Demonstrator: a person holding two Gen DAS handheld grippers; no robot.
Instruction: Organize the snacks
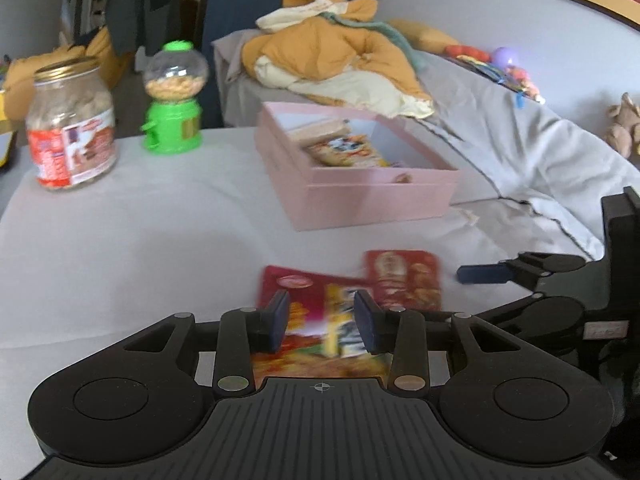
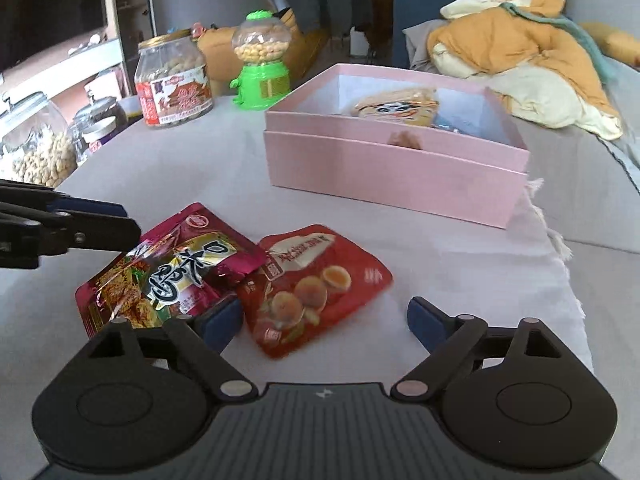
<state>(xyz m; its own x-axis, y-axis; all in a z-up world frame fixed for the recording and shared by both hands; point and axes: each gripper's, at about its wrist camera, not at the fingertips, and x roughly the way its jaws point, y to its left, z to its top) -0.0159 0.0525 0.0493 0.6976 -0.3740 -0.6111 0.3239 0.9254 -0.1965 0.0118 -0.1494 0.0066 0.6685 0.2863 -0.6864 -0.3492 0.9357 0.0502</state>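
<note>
Two snack packets lie on the grey cloth: a magenta packet [image 2: 172, 272] and a red packet with round cakes [image 2: 316, 288]; both show in the left wrist view, magenta packet [image 1: 316, 320] and red packet [image 1: 404, 280]. My left gripper [image 1: 322, 320] is open, its pads hovering over the magenta packet; it also shows in the right wrist view [image 2: 96, 220]. My right gripper [image 2: 324, 320] is wide open, straddling the red packet's near end. An open pink box [image 2: 392, 176] beyond holds several snack packets.
A peanut jar [image 2: 174, 80] and a green candy dispenser [image 2: 262, 66] stand at the back left. More glass jars [image 2: 36, 144] sit off the left edge. A bed with orange bedding [image 2: 516, 44] lies behind and to the right. The cloth's frayed edge [image 2: 560, 240] is right.
</note>
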